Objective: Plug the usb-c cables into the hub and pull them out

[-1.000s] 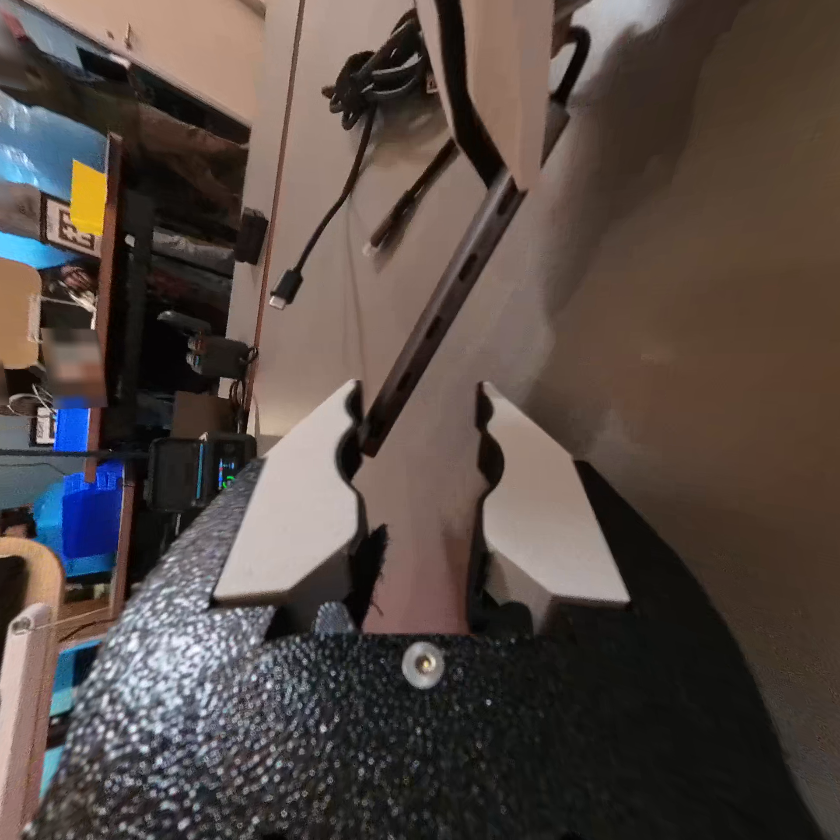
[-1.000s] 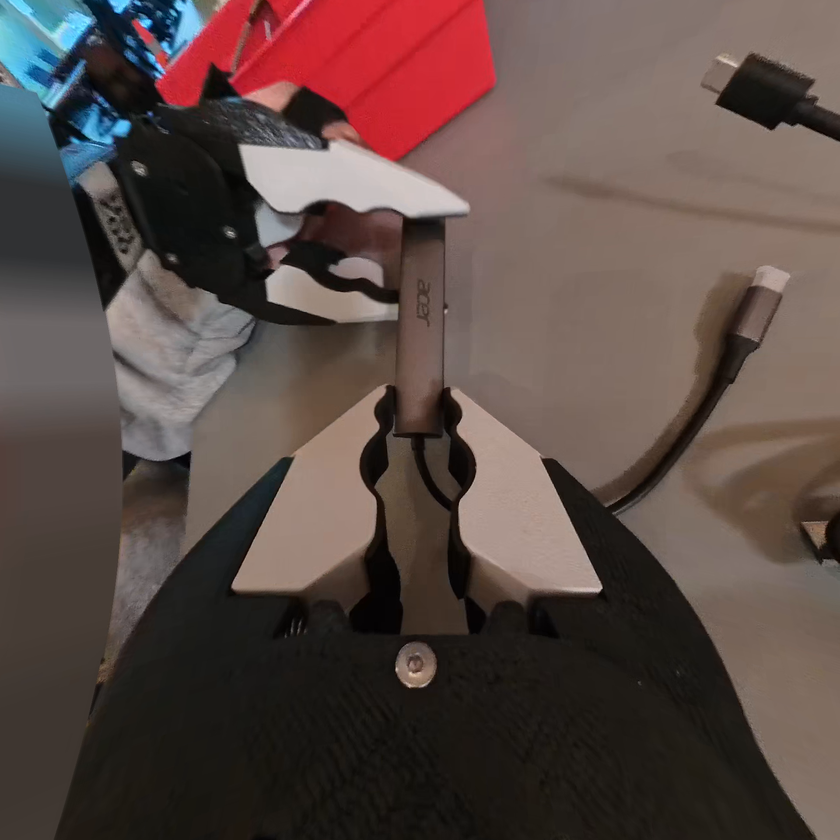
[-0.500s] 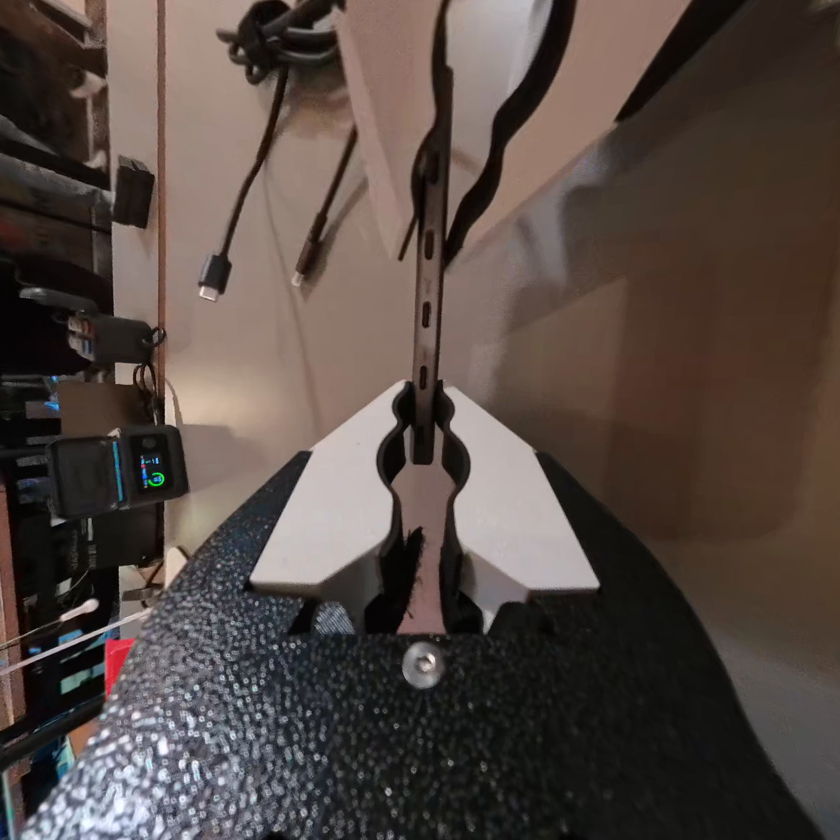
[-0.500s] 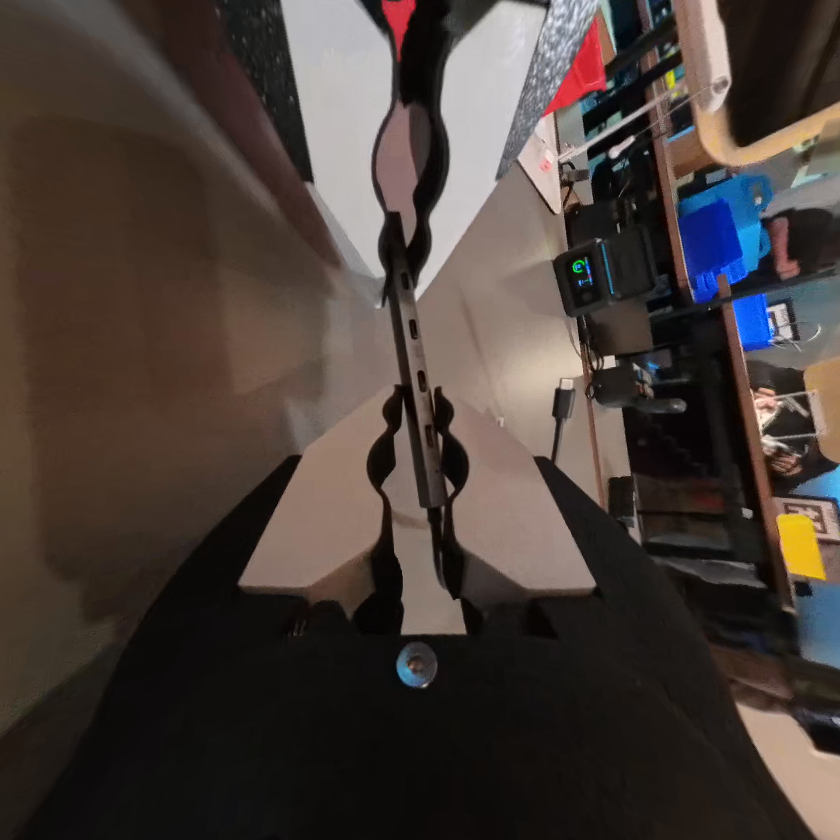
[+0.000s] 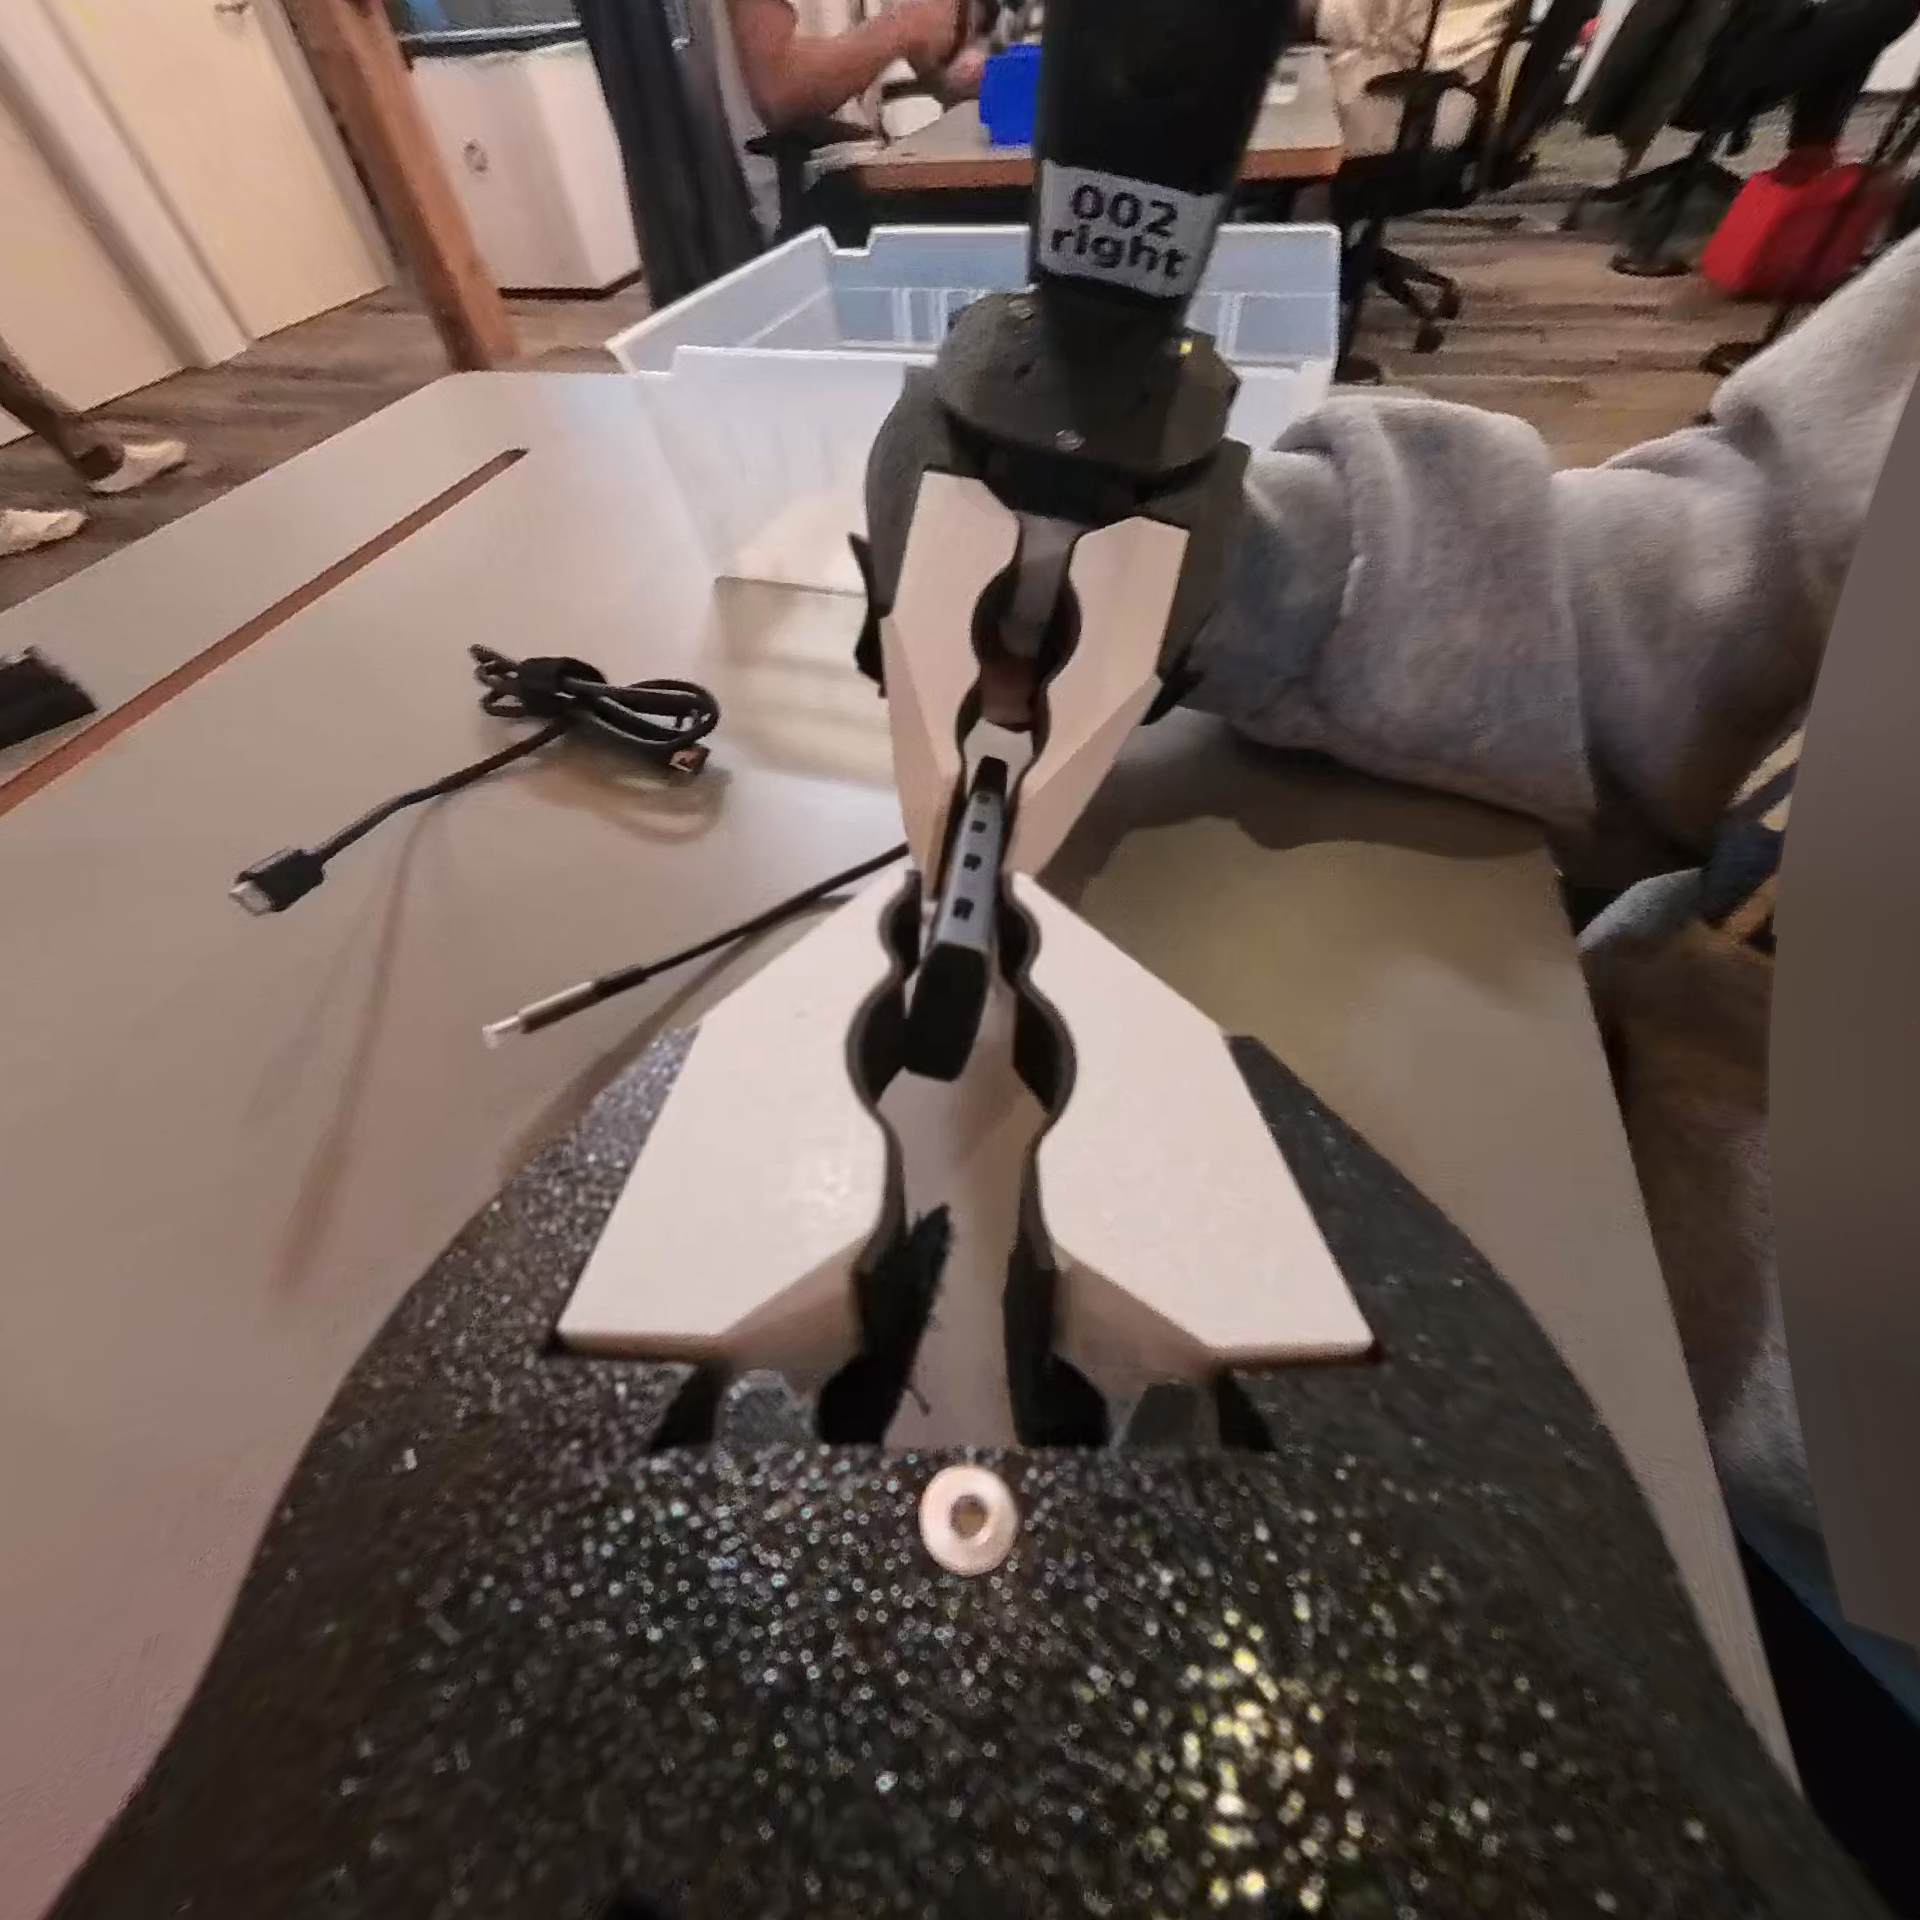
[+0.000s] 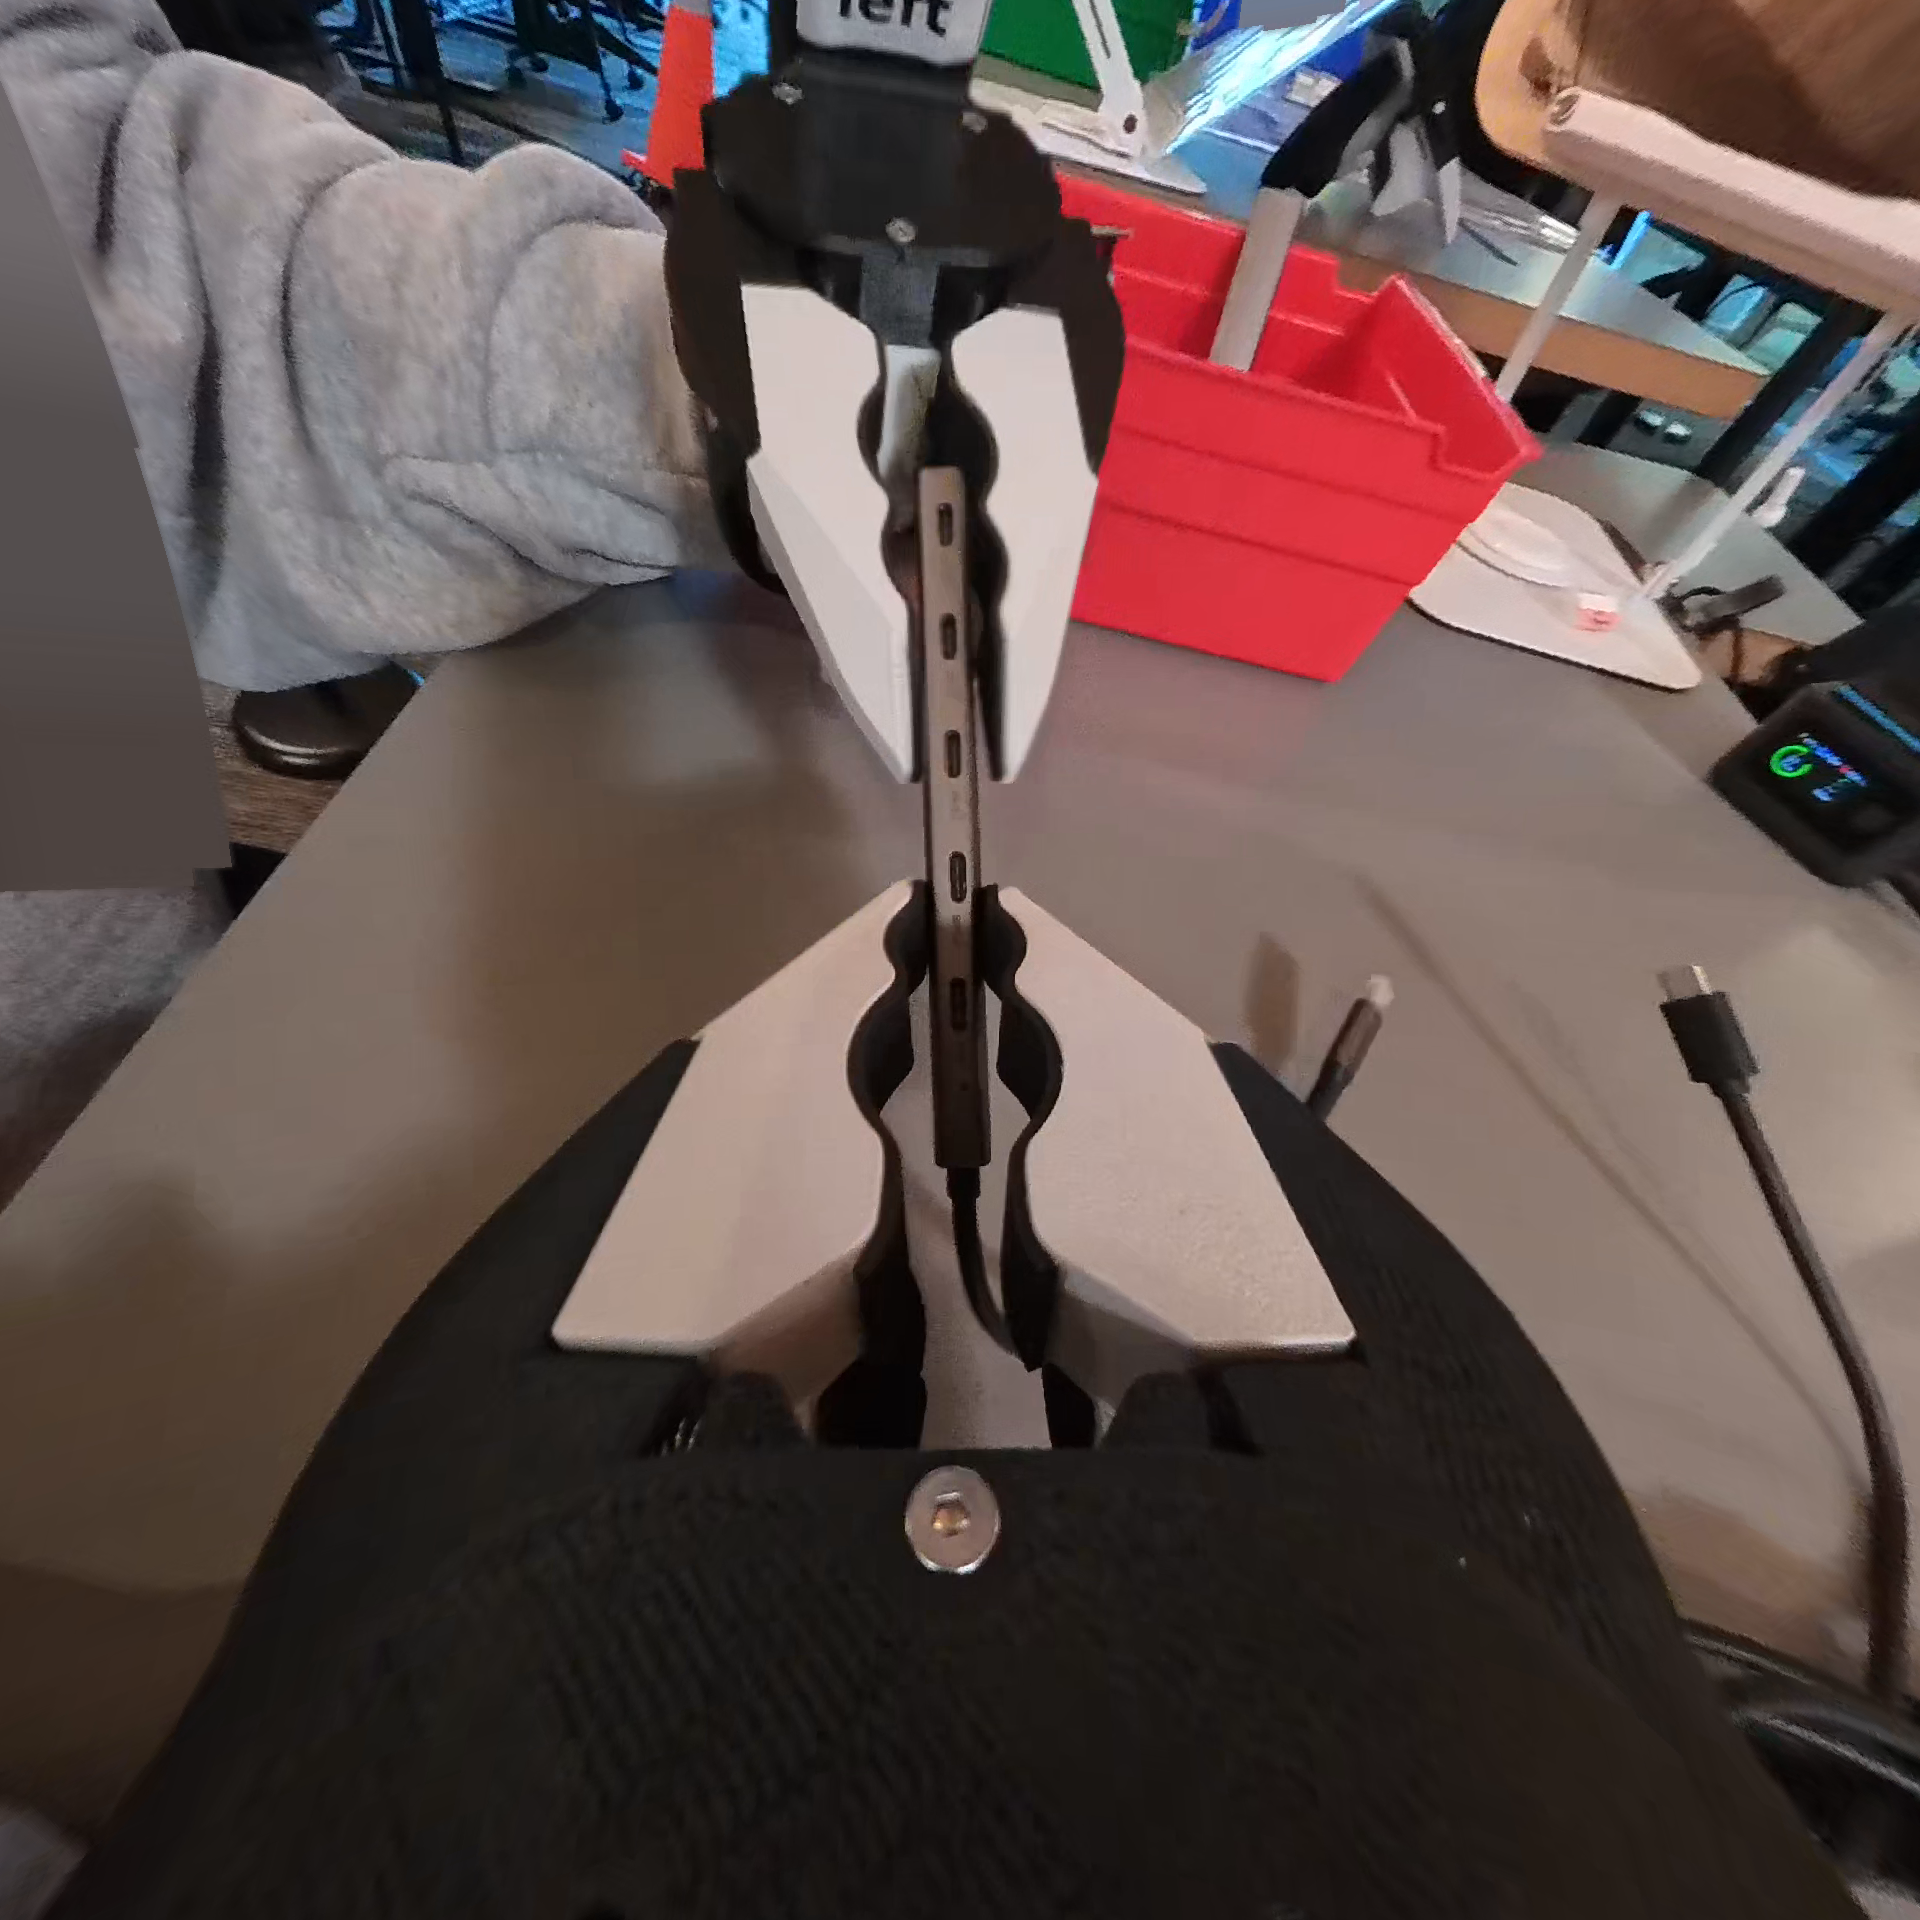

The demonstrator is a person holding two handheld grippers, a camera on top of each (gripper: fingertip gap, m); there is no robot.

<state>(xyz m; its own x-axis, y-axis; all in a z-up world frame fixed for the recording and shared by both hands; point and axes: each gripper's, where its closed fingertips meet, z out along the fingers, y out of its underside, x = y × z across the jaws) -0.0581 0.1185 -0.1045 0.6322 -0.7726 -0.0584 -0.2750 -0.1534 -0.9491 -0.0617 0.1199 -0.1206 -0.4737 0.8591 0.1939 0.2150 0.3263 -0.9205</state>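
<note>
A slim dark grey hub [image 6: 953, 826] with several ports along its upper edge is held in the air over the table, one end in each gripper. My left gripper [image 5: 963, 881] is shut on one end of the hub [image 5: 971, 847]. My right gripper [image 6: 956, 888] is shut on the other end, where the hub's own cable leaves. Each gripper shows in the other's view, the right [image 5: 987, 831] and the left [image 6: 961, 774]. A black USB-C cable [image 5: 275, 868] lies loose on the table, its plug also in the right wrist view [image 6: 1704, 1029]. A grey-plug cable [image 5: 561, 1003] lies beside it [image 6: 1356, 1029].
A clear plastic bin [image 5: 1288, 301] stands behind on the grey table [image 5: 260, 1039]. A red bin [image 6: 1278, 499] and a small black device with a lit screen [image 6: 1829, 790] stand on the far side. A grey sleeve [image 5: 1455, 623] rests near the table edge. The grippers are tip to tip, or close to it.
My left gripper was open beside the hub, then closed on its free end. Both grippers have since rolled together, turning the hub so its port edge faces up.
</note>
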